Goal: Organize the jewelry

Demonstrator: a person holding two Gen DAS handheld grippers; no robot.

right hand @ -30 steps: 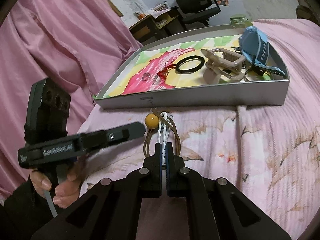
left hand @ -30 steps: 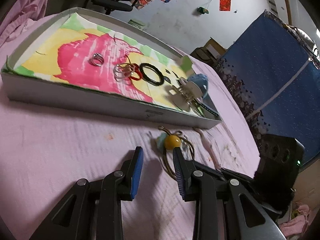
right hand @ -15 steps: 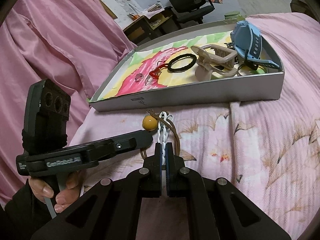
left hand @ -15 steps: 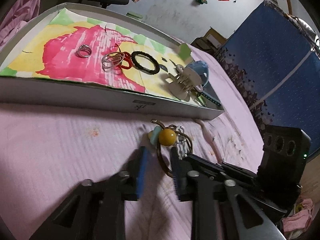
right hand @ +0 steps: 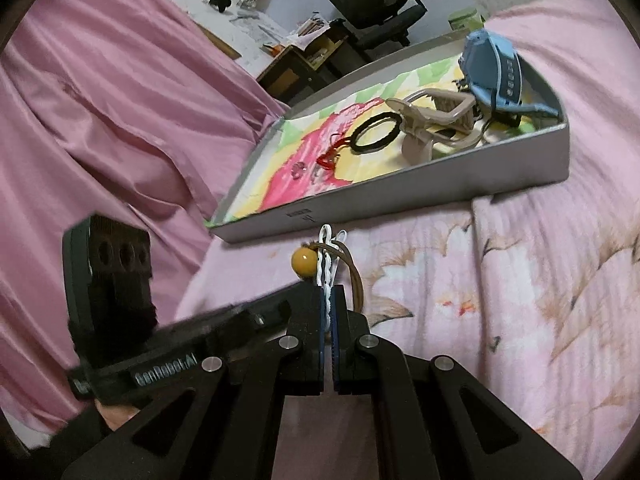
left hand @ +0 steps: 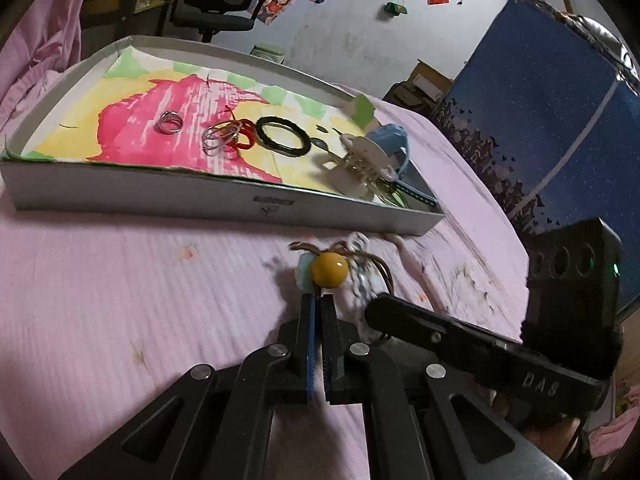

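A brown hair tie with a yellow bead (left hand: 329, 274) lies on the pink bedspread just in front of the tray (left hand: 160, 196). My left gripper (left hand: 319, 300) is shut on the tie right below the bead. A white wavy hair clip (right hand: 326, 264) lies tangled in the tie's brown loop (right hand: 355, 276), and my right gripper (right hand: 328, 292) is shut on the clip. The two grippers meet at this bundle, left one coming in from the left. The tray (right hand: 440, 184) has colourful paper inside.
In the tray lie a silver ring (left hand: 171, 122), wire rings (left hand: 218, 138), a red ring (left hand: 245, 140), a black hair tie (left hand: 283, 136), a beige claw clip (right hand: 436, 120) and a blue item (right hand: 496, 68). Pink fabric rises at the left (right hand: 100, 100). A blue panel (left hand: 560, 120) stands at the right.
My left gripper was open; it moved forward and shut on the hair tie under the yellow bead. My right gripper stayed shut on the white clip, and the bundle shifted slightly.
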